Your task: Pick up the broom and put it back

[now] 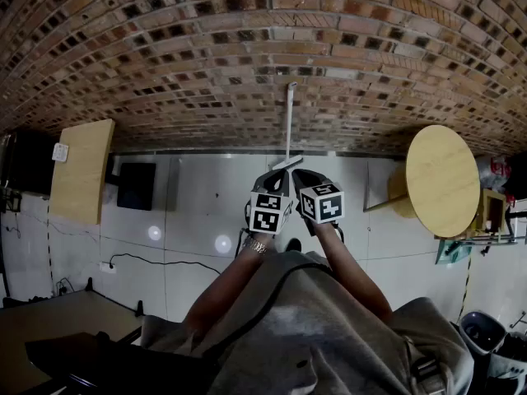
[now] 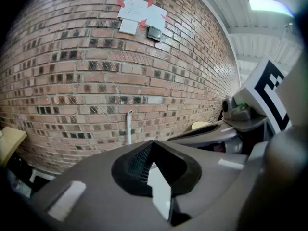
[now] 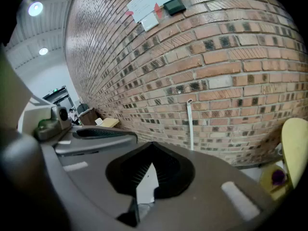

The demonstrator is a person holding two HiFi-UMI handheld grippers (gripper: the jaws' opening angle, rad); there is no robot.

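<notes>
The broom leans upright against the brick wall, its white handle (image 1: 290,118) rising from a pale head (image 1: 286,164) on the floor. The same handle (image 2: 129,126) shows in the left gripper view, and the right gripper view has the handle (image 3: 190,124) too. Both grippers are held side by side in front of the person, short of the broom and pointing toward it. My left gripper (image 1: 277,176) (image 2: 153,143) is shut with nothing in it. My right gripper (image 1: 303,174) (image 3: 153,144) is shut and empty too.
A round wooden table (image 1: 445,179) stands to the right by the wall, a rectangular wooden table (image 1: 82,167) to the left with a black box (image 1: 136,185) beside it. A cable (image 1: 156,262) runs over the tiled floor. A bin (image 1: 482,332) sits at the lower right.
</notes>
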